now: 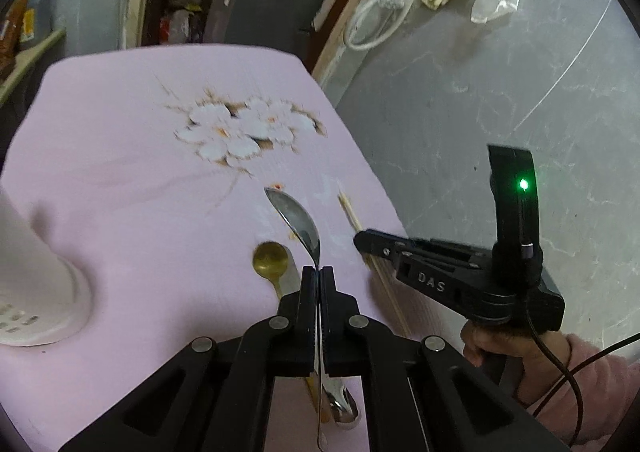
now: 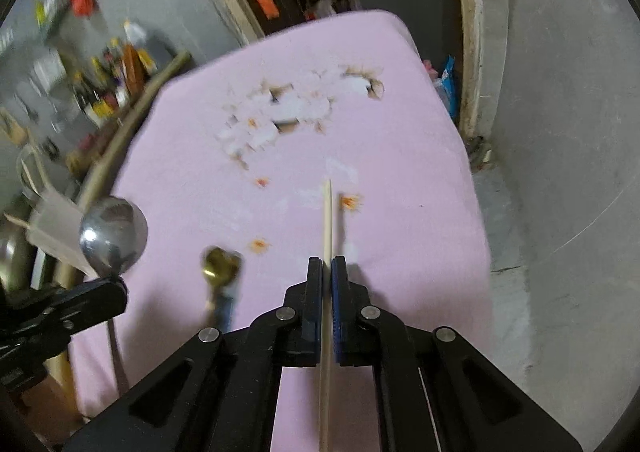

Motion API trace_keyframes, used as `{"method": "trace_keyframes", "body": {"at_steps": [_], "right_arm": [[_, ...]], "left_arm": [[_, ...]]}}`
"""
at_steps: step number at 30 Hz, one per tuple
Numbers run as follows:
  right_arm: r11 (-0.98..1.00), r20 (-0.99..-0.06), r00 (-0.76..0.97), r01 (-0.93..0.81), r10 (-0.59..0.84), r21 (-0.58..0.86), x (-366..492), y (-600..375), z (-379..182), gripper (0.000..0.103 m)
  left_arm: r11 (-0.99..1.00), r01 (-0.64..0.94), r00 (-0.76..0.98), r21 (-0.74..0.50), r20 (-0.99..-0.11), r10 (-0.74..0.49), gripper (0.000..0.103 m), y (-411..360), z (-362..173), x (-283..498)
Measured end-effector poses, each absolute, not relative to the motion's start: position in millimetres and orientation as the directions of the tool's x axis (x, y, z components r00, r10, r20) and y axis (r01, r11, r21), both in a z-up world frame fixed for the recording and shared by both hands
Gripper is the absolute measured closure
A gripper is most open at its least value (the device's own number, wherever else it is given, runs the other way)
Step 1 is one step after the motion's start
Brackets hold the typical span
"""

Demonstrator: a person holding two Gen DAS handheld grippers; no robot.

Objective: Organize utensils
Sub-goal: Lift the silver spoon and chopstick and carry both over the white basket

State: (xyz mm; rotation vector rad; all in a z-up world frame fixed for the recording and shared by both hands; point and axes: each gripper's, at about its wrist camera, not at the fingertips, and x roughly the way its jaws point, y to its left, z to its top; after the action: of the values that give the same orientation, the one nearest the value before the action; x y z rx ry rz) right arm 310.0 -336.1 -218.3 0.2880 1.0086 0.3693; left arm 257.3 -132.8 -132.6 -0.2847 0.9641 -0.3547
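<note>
My left gripper [image 1: 318, 272] is shut on the neck of a silver spoon [image 1: 298, 219], which is held above the pink cloth with its bowl pointing away. The same spoon [image 2: 113, 236] and left gripper [image 2: 116, 288] appear at the left of the right wrist view. My right gripper [image 2: 327, 264] is shut on a thin wooden chopstick [image 2: 327, 219] that sticks out ahead of its fingers. In the left wrist view the right gripper [image 1: 360, 242] and its chopstick [image 1: 347, 207] are to the right of the spoon. A gold spoon [image 1: 271, 258] [image 2: 222, 262] lies on the cloth between the two grippers.
A white perforated holder [image 1: 36, 272] [image 2: 56, 232] stands at the table's left. The pink flower-print cloth [image 1: 140, 171] covers the table, whose right edge drops to a grey floor [image 1: 500, 111]. Another shiny utensil end [image 1: 340, 404] lies under my left gripper. Cluttered shelves stand behind the table.
</note>
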Motion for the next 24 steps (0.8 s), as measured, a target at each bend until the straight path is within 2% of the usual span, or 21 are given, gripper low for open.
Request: {"method": "trace_keyframes", "body": {"at_steps": [11, 24], "right_arm": [[0.83, -0.553, 0.656, -0.218, 0.514, 0.513, 276.4, -315.2, -153.8, 0.099], [0.826, -0.411, 0.726, -0.404, 0.551, 0.394, 243.1, -226.3, -56.4, 0.099]], "left_arm": [[0.908, 0.135, 0.651, -0.396, -0.656, -0.382, 0.1, -78.5, -79.0, 237.8], [0.95, 0.121, 0.782, -0.286, -0.562, -0.269, 0.1, -5.1, -22.0, 209.1]]}}
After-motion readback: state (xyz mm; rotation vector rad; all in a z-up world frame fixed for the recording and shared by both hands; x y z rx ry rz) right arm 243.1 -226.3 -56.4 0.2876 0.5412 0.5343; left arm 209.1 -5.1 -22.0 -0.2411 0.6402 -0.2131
